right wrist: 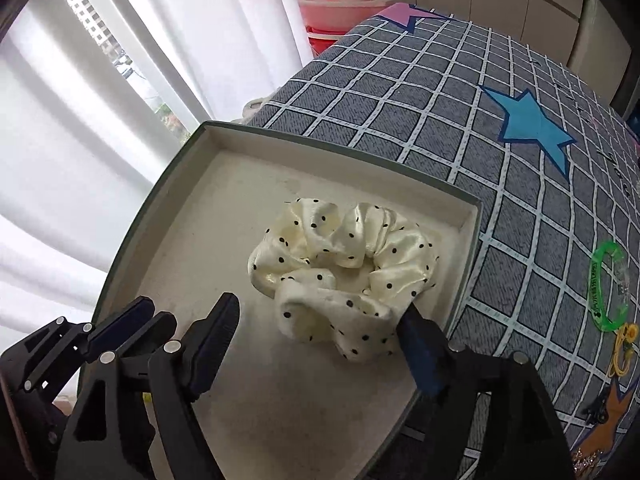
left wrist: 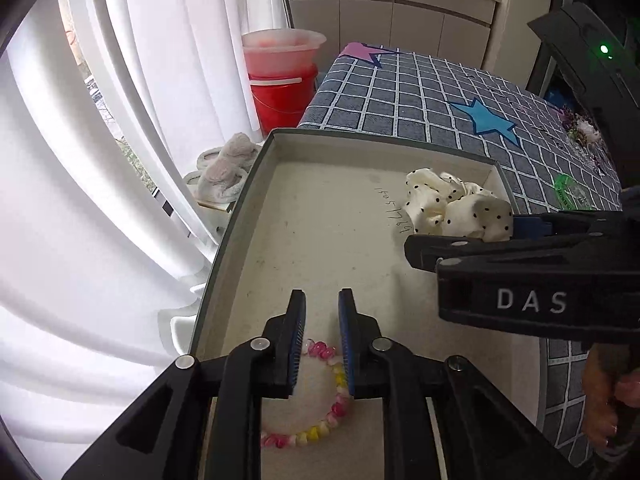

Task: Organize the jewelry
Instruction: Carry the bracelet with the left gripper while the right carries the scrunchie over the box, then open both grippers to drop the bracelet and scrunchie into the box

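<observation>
A shallow box (left wrist: 240, 216) with a cream inside and a grey-green rim lies on the checked cloth. A pink, white and yellow bead bracelet (left wrist: 336, 404) rests on the box floor at its near end. My left gripper (left wrist: 321, 294) hangs just above it, open, its blue pads (left wrist: 298, 344) clear of the beads. A cream scrunchie with black dots (right wrist: 344, 264) lies in the box's far right corner. My right gripper (right wrist: 320, 308) is open around its near edge. The right pad (right wrist: 420, 344) touches the fabric and the left one stands apart.
On the grey checked tablecloth (right wrist: 440, 120) with coloured stars lie a green bangle (right wrist: 608, 284), a yellow piece (right wrist: 624, 344) and a dark clip (right wrist: 596, 412), all right of the box. White curtains, a red bucket (left wrist: 280, 88) and fluffy slippers (left wrist: 224, 172) are to the left. A hand (left wrist: 604, 408) holds the right gripper.
</observation>
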Demonstrator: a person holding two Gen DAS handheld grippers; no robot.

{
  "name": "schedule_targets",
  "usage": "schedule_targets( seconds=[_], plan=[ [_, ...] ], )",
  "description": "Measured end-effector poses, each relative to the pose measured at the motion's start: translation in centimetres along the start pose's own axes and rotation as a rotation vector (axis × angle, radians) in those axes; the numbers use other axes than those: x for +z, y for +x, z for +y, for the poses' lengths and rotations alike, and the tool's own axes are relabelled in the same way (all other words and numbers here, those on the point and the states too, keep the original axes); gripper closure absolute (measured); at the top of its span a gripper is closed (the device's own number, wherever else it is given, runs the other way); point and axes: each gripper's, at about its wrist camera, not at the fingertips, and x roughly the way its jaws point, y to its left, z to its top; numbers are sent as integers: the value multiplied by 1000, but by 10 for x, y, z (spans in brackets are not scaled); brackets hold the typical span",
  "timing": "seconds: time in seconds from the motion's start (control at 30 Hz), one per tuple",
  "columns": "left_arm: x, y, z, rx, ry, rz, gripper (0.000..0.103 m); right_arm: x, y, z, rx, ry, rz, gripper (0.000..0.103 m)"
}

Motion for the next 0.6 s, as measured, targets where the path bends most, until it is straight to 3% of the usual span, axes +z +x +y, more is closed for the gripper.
schedule_targets(
  seconds=[0.03, 0.07, 0.13, 0.33, 0.6],
  plan=[
    [0, -2, 2, 4, -9, -6, 29, 0, -3, -2, 10, 14, -3, 23],
    [0, -6, 4, 17, -21, -22, 0, 2, -5, -3, 20, 27, -7, 23],
    [0, -18, 7, 29, -33, -75, 0, 1, -18, -9, 53, 62, -32, 23],
    [-3, -38, 14, 17, -17, -103, 0, -6, -66, -27, 66, 117, -126, 21],
    [-38, -36, 3, -15, 59, -26, 0, -43, -89, -49, 87, 174, -141, 21]
  ],
)
